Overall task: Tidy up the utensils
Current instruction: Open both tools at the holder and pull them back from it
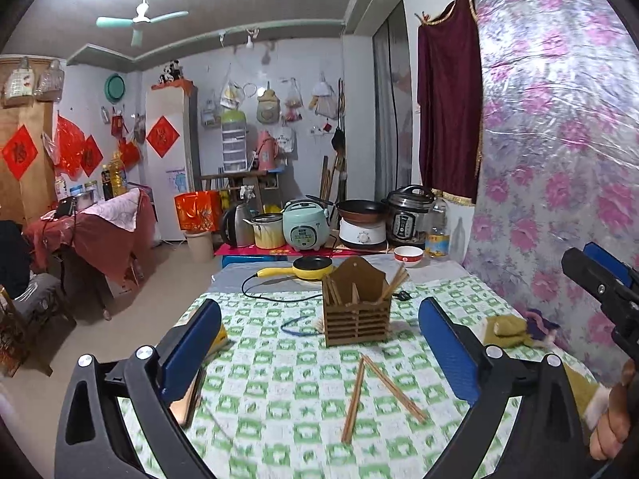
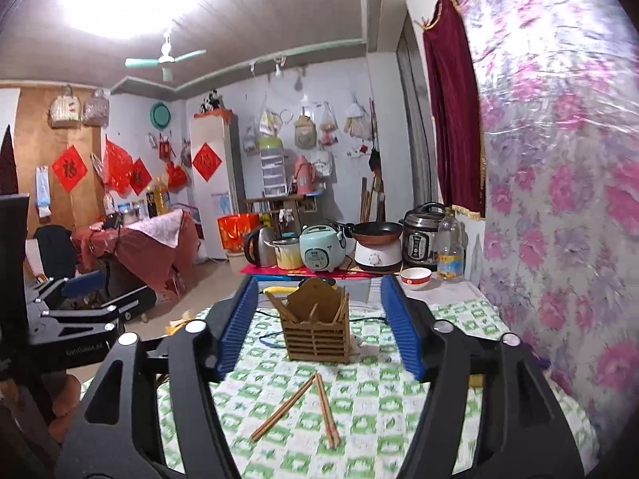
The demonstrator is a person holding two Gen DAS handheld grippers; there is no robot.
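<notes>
- Chopsticks [image 1: 381, 393] lie loose in two crossed bundles on the checked surface [image 1: 279, 399], just in front of the wooden holder [image 1: 356, 313].
- More chopsticks stand upright inside the holder's compartments.
- A yellow pan [image 1: 307, 268] sits behind the holder; a white bowl [image 1: 408, 255] is behind it to the right.
- The left gripper [image 1: 319, 355] hangs above the surface, jaws spread wide, nothing between them.
- The right gripper [image 2: 317, 331] faces the holder, jaws parted and empty.
</notes>
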